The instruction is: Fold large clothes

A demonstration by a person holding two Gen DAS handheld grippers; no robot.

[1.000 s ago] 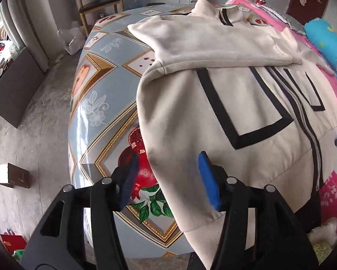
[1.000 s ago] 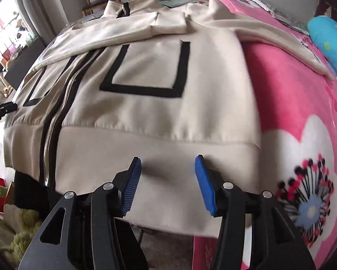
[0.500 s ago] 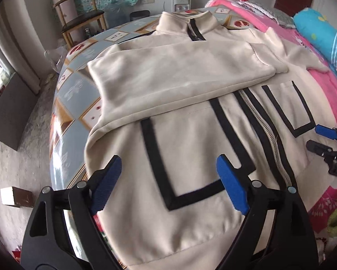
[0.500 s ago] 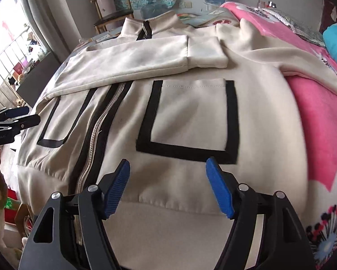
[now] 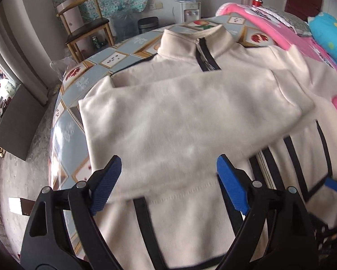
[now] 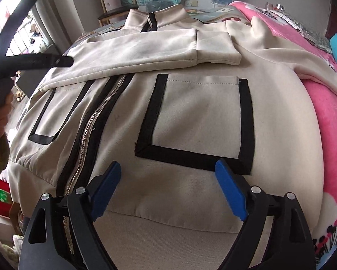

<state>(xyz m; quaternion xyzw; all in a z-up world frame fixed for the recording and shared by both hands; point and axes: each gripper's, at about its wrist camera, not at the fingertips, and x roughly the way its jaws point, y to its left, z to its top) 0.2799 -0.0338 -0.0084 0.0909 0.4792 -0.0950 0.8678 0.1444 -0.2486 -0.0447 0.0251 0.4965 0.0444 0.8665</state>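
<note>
A cream jacket [image 6: 191, 117] lies flat, zip closed, one sleeve [image 6: 146, 49] folded across its chest. The right gripper [image 6: 168, 186] hovers at six o'clock, jaws opening, apparently empty. At nine o'clock the left gripper [image 6: 33, 60] nears the sleeve.

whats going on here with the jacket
A person with a gripper in each hand is folding a cream zip-up jacket spread over a table and a pink blanket. One sleeve already lies folded across the chest. The left gripper is open over that sleeve; the right gripper, jaws opening, holds nothing near the hem.
</note>
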